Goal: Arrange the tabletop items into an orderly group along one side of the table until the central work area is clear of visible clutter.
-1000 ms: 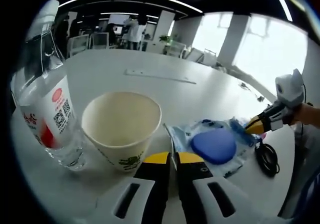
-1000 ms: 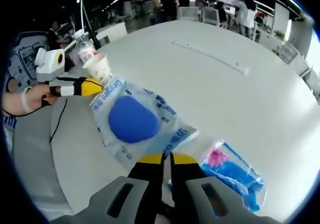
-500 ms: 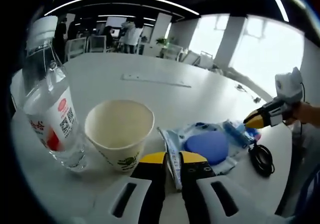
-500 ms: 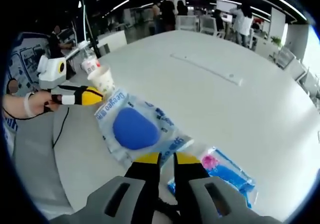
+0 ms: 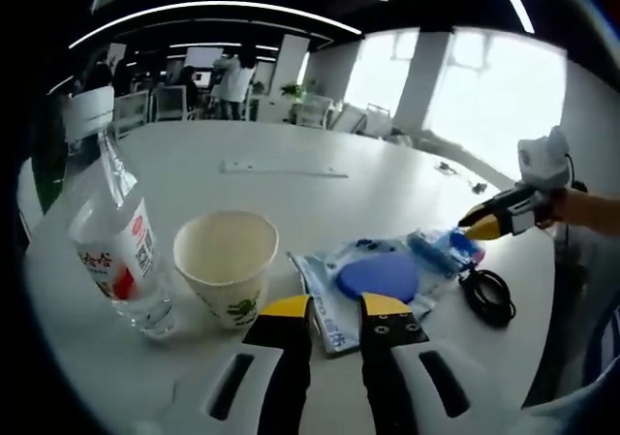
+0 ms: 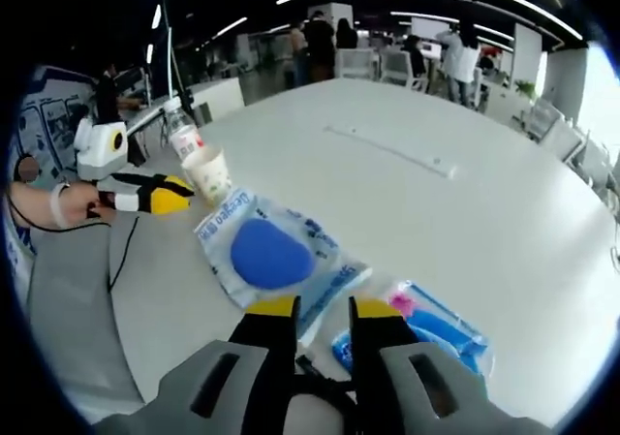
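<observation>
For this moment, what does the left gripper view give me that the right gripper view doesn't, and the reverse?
Left gripper view: the empty inside of the paper cup, and the right claw seen from outside. Right gripper view: the pink patch in the smaller blue packet seen plainly, and the left claw from outside. Shared: the paper cup, the bottle, the blue-pad packet and the white table.

A broad white table [image 5: 320, 198] carries a water bottle [image 5: 111, 241] at the left and a paper cup [image 5: 227, 265] beside it. Right of the cup lie a blue-pad packet [image 5: 373, 278], a smaller blue packet [image 6: 426, 330] and a coiled black cable [image 5: 487, 295].
</observation>
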